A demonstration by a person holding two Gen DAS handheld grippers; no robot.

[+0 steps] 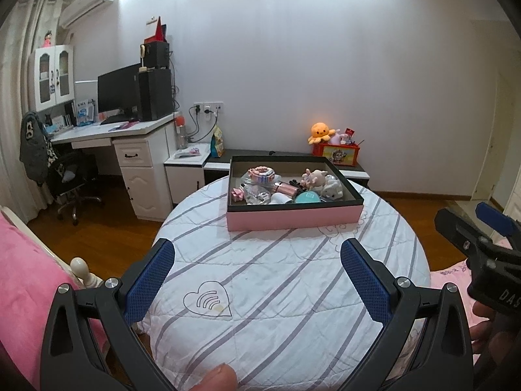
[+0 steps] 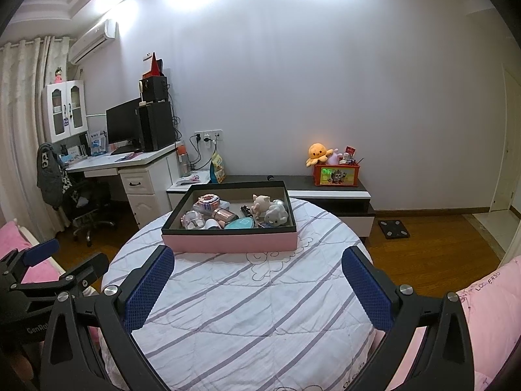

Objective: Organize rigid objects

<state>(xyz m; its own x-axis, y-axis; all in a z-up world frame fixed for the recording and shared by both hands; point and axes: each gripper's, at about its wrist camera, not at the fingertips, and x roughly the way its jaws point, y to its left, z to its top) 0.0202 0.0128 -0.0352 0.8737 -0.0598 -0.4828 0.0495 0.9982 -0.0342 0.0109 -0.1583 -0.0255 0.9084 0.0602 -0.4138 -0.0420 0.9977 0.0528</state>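
The box (image 1: pixel 294 216) — pink-sided, with a dark rim — sits on the far part of the round striped bedcover (image 1: pixel 276 277), in the centre of the left wrist frame and a little left of centre in the right wrist frame (image 2: pixel 229 241). It holds a jumble of small things: a pink ring-shaped toy (image 1: pixel 261 173) at the back left, a rose-coloured can (image 2: pixel 226 216) lying on its side in the middle, a teal round lid (image 1: pixel 307 197) toward the front, a clear globe (image 2: pixel 192 221) at the front left, and two small plush animals, one cream (image 2: pixel 261 204) and one grey (image 2: pixel 276 216), on the right side. The left gripper (image 1: pixel 257 272) hovers over the near part of the bedcover, its blue pads spread wide with nothing between them; the right gripper (image 2: pixel 258 280) is the same — released and empty, well short of the box. In the left wrist frame the right gripper shows at the right edge, and in the right wrist frame the left one shows at the lower left. Nothing lies on the bedcover between the grippers and the box. Behind the box stands a low dark cabinet (image 2: pixel 329 189) carrying a red toy bin (image 2: pixel 335 174) with an orange plush octopus (image 2: pixel 317 153) on its left edge. At the left of both frames are a white desk (image 1: pixel 110 132), a monitor (image 1: pixel 119 93), a black chair (image 1: pixel 70 176) draped with clothing and, high up, an air conditioner (image 1: pixel 89 3).
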